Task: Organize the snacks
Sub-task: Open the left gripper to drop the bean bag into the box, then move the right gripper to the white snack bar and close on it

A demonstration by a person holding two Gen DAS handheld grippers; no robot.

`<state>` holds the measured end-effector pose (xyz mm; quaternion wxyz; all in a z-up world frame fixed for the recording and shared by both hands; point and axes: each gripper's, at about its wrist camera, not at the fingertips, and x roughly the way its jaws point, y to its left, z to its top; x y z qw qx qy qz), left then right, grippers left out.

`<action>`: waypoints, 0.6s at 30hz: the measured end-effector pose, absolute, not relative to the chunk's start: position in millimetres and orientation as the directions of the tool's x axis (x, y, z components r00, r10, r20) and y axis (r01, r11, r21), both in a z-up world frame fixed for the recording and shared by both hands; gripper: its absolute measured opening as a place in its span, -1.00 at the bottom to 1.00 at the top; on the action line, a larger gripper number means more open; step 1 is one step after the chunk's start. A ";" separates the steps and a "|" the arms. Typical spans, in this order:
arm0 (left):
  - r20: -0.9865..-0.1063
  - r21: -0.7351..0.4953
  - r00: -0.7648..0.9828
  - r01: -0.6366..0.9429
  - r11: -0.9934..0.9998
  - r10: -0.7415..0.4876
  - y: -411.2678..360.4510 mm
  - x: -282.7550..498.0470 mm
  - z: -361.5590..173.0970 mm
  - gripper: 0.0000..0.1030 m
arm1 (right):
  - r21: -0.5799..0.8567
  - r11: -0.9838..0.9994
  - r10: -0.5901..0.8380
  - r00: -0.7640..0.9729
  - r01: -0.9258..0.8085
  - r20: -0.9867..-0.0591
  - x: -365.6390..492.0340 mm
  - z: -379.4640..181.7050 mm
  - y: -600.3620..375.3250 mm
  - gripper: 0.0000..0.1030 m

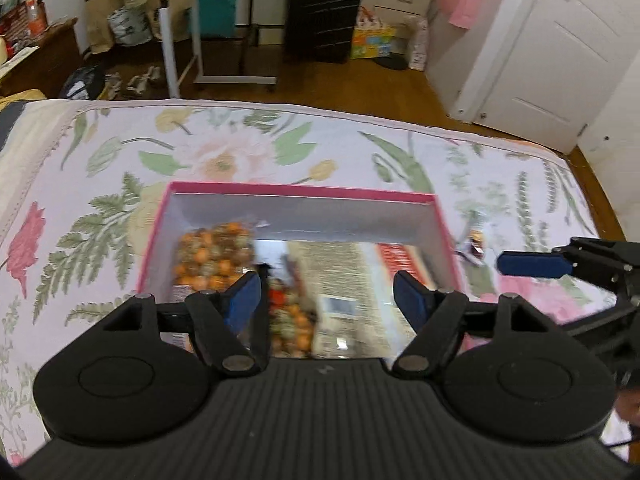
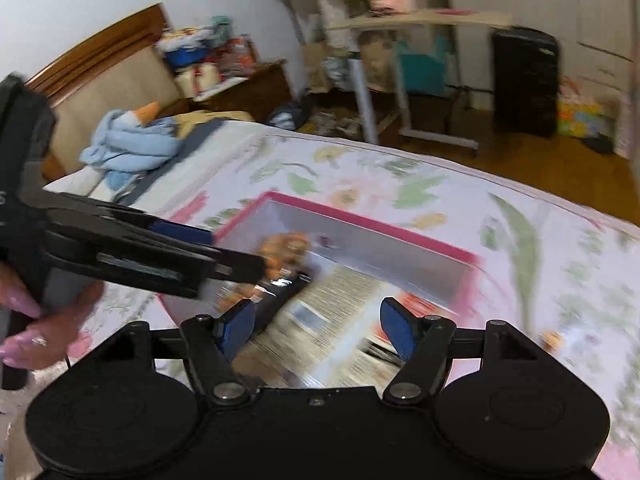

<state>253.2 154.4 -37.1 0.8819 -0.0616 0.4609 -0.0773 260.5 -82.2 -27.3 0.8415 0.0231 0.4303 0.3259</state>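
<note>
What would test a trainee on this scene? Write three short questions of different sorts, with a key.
1. True or false: the pink-rimmed box lies on the flowered bedspread.
2. Where is the bag of orange and green snacks? A: inside the box. B: on the floor. C: on the desk.
3. Fill in: the left tool hangs over the box with its jaws ____.

Key: 1 true; 2 A; 3 open.
</note>
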 end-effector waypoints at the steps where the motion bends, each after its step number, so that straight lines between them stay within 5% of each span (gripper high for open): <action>1: -0.803 -0.184 0.559 0.099 0.978 -0.208 147.6 252.2 -34.5 0.41 | 0.332 0.794 0.566 0.417 -0.510 -0.711 261.2 -25.1 -94.4 0.44; 10: -0.811 -0.208 0.486 0.278 0.938 -0.324 62.3 256.0 -25.4 0.34 | 0.437 0.860 0.510 0.473 -0.264 -0.719 266.8 -12.9 -199.0 0.44; 18: -0.823 -0.102 0.469 0.432 0.896 -0.320 -25.2 263.6 -45.8 0.34 | 0.547 0.834 0.509 0.488 -0.074 -0.710 284.0 -59.5 -257.5 0.44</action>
